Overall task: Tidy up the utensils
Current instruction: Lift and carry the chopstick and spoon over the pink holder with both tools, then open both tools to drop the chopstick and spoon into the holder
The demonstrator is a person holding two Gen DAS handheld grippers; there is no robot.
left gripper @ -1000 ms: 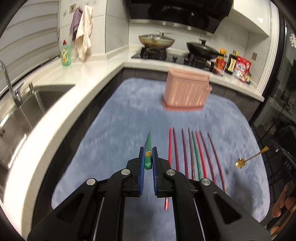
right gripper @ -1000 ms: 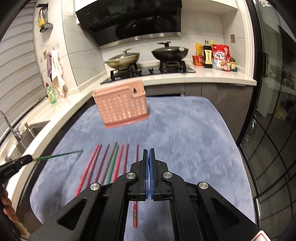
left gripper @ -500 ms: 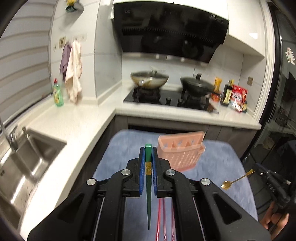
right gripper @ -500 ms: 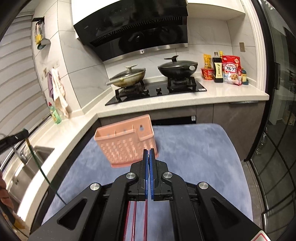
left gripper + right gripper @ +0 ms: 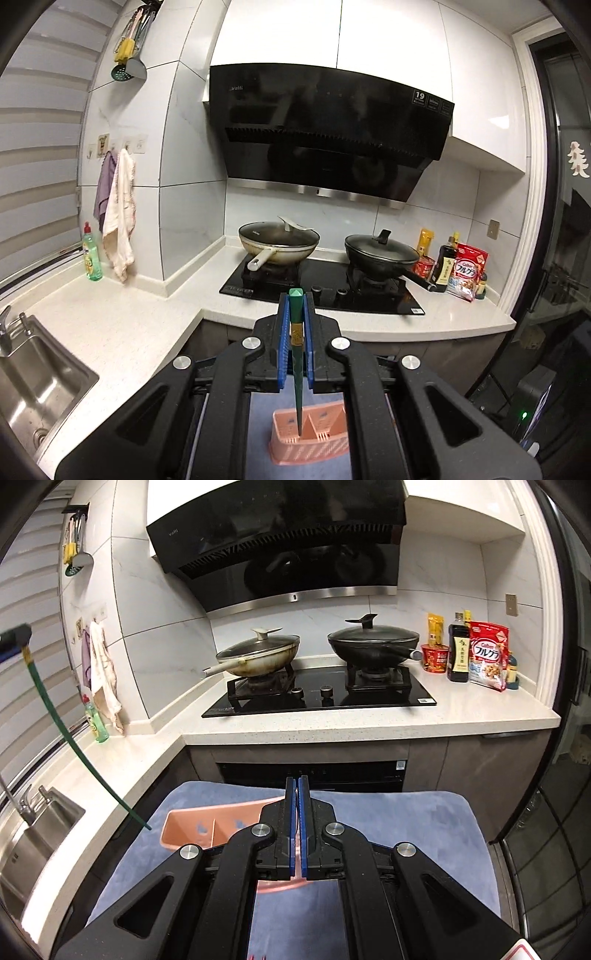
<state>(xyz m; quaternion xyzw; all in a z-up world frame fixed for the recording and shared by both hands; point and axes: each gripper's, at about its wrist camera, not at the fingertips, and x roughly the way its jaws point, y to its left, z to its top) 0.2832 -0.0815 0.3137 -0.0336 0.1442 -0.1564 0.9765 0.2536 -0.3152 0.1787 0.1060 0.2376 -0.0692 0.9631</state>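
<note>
A dark green chopstick (image 5: 297, 369) with a gold band, a perforated salmon-pink utensil basket (image 5: 317, 441), and a blue-grey mat (image 5: 424, 834).

Utensil basket (image 5: 207, 825) stood on mat (image 5: 424, 830), before the counter (image 5: 369, 722). Chopstick (image 5: 297, 369) hung point-down between left gripper (image 5: 296, 314) fingers, above the basket. Two pans (image 5: 258, 655) sat side by side on hob (image 5: 317, 698); bottles and packets (image 5: 487, 657) to their right; sink (image 5: 33, 380) far left.

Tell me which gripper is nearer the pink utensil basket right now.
Probably the right. The right gripper hangs shut directly over the pink utensil basket; the left gripper holds the green chopstick high, its tip short of the basket.
</note>
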